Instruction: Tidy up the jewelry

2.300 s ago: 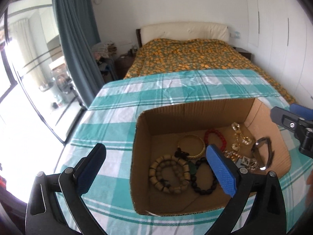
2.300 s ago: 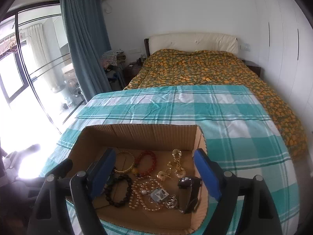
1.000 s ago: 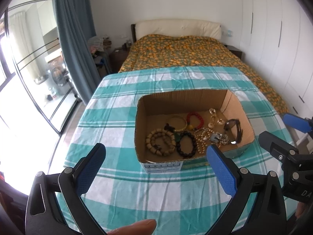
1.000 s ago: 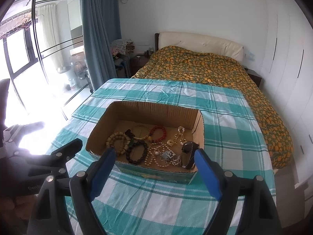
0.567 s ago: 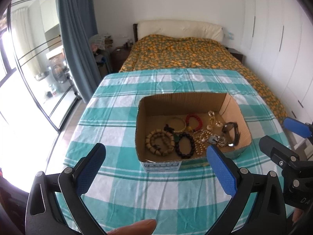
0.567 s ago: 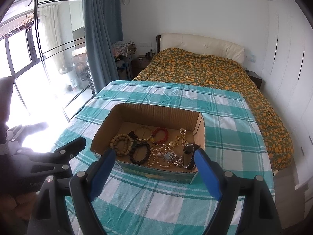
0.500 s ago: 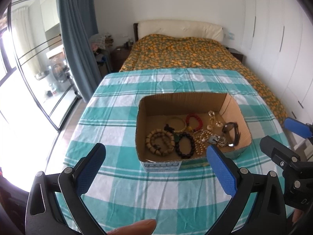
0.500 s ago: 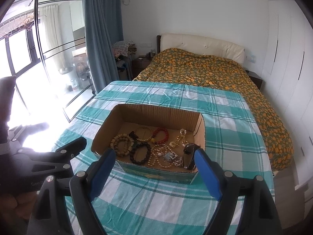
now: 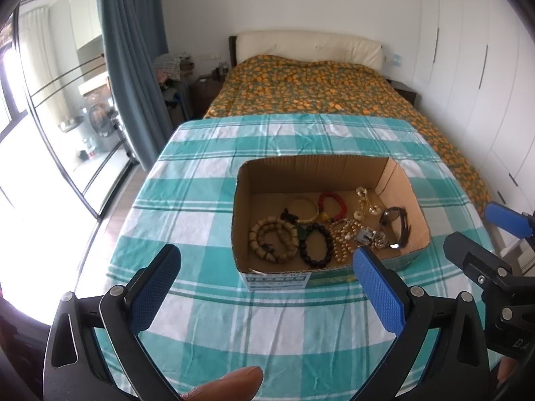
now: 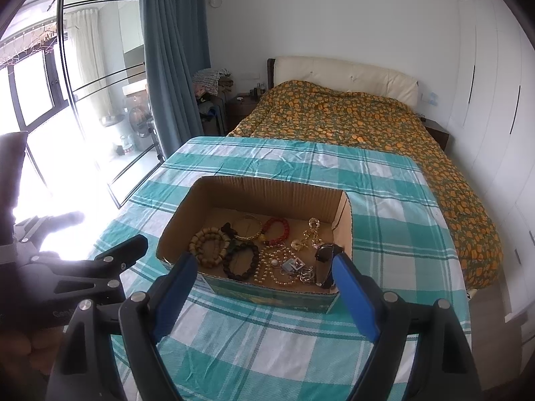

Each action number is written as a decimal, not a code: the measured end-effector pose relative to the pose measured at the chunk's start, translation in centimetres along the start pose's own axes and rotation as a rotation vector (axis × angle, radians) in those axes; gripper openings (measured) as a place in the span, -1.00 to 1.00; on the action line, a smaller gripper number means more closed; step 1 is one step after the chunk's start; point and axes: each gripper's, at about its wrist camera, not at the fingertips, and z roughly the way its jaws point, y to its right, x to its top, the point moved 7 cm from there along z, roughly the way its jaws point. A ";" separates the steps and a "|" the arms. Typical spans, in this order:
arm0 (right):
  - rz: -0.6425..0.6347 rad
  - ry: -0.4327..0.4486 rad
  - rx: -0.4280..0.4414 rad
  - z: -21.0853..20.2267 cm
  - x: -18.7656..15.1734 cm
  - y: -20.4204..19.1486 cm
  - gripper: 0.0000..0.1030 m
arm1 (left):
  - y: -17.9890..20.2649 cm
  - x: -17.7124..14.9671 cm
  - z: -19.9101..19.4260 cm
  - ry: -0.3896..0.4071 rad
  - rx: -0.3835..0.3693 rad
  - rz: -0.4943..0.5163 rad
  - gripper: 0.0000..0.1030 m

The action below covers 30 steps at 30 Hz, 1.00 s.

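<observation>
Bedroom table under a teal checked cloth carries a cardboard box. Inside the box, from left: wooden beads, black bracelet, pearl strand, dark watch. Everything appears gathered; little seems left. Short of the box, left gripper and right gripper hang released, empty.

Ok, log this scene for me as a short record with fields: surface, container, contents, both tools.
surface: table under a teal checked cloth
container: open cardboard box on the cloth
contents: wooden bead bracelet, black bead bracelet, red bead bracelet, gold bangle, pearl strand, dark watch
left tool: open, empty, short of the box
right tool: open, empty, short of the box
</observation>
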 end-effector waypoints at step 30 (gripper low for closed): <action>-0.004 0.001 -0.002 -0.2 -0.4 0.1 0.64 | 0.6 0.1 -0.1 -0.003 -0.010 0.001 0.99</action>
